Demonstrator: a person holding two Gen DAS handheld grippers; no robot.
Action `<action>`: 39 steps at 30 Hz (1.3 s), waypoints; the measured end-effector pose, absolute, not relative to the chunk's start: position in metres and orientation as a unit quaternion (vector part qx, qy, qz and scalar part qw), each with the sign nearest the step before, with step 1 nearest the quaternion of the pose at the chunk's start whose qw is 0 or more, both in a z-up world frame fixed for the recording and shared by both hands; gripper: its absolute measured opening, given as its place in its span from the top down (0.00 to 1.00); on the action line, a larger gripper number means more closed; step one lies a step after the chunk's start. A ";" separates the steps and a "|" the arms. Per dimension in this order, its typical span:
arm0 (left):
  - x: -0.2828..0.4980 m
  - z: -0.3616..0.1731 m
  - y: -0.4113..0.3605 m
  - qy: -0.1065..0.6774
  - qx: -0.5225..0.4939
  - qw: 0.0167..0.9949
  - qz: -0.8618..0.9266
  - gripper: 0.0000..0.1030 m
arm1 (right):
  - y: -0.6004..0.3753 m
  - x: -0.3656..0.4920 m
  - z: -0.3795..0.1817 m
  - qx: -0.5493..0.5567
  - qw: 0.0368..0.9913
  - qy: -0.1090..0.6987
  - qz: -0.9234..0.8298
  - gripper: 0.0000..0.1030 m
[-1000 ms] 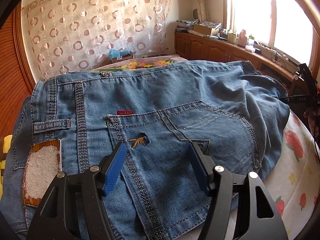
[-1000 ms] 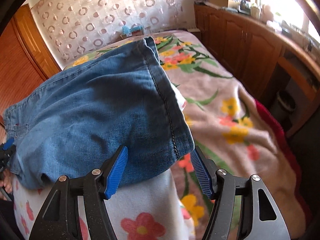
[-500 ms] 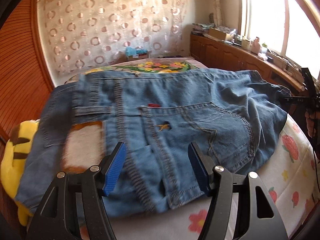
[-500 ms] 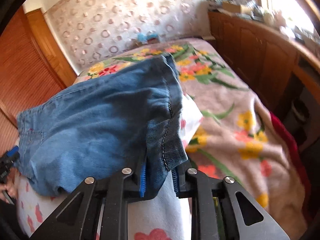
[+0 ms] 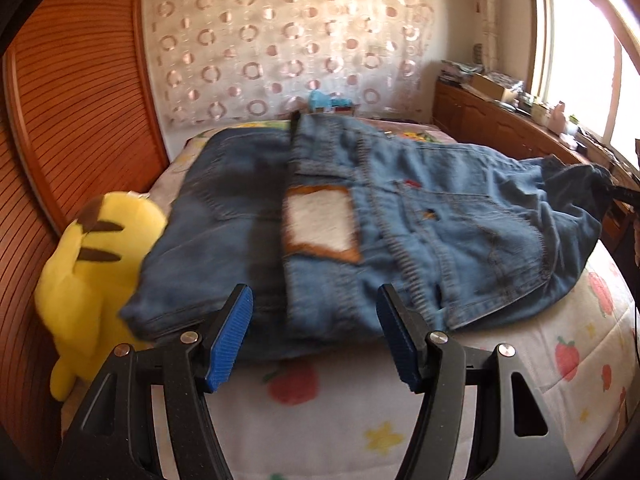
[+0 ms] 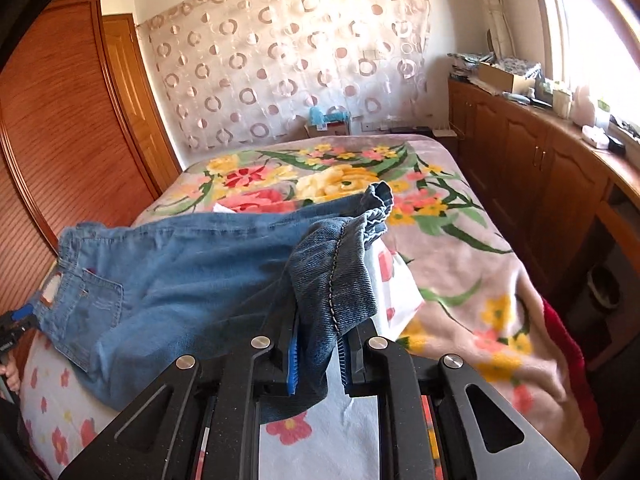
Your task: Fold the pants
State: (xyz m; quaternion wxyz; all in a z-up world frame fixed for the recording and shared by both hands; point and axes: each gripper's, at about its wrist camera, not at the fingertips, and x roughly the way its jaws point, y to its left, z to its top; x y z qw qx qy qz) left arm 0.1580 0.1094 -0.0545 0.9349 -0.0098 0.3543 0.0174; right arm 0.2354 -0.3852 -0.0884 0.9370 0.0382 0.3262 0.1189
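Right gripper (image 6: 316, 354) jaws closing, pinching the hem of the jeans (image 6: 192, 272); left gripper (image 5: 314, 334) fingers spread, empty, above the waist end on the bed (image 5: 360, 420)

I see blue denim pants (image 5: 420, 232) lying folded across the bed (image 6: 460, 248), back pockets up, hem bunched and lifted.

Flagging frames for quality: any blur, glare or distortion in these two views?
Left wrist view: the jeans and yellow plush toy are motion-smeared, the window is blown out, and fisheye bends the wardrobe. Right wrist view: sharper, with the denim hem crisp and window glare at right.
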 end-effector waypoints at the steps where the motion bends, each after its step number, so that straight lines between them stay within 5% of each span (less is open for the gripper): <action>1: 0.157 -0.056 0.114 0.356 -0.011 0.934 0.023 0.37 | -0.385 0.235 -0.093 0.036 0.936 0.330 0.116 0.85; 7: 0.159 -0.065 0.124 0.353 -0.030 0.935 0.014 0.37 | -0.375 0.241 -0.107 0.019 0.933 0.347 0.096 0.85; 13: 0.168 -0.068 0.116 0.352 -0.036 0.935 -0.013 0.56 | -0.366 0.247 -0.103 0.004 0.932 0.353 0.083 0.85; 20: 0.175 -0.078 0.112 0.363 -0.028 0.931 -0.015 0.56 | -0.369 0.249 -0.097 -0.004 0.928 0.364 0.079 0.85; 31: 0.167 -0.059 0.100 0.346 -0.002 0.938 -0.035 0.86 | -0.377 0.250 -0.091 -0.002 0.930 0.356 0.087 0.86; 32: 0.166 -0.055 0.099 0.342 0.002 0.939 -0.029 0.98 | -0.376 0.249 -0.088 -0.004 0.932 0.351 0.085 0.86; 39: 0.159 -0.026 0.101 0.312 0.005 0.949 -0.033 0.98 | -0.376 0.234 -0.062 -0.011 0.948 0.308 0.081 0.87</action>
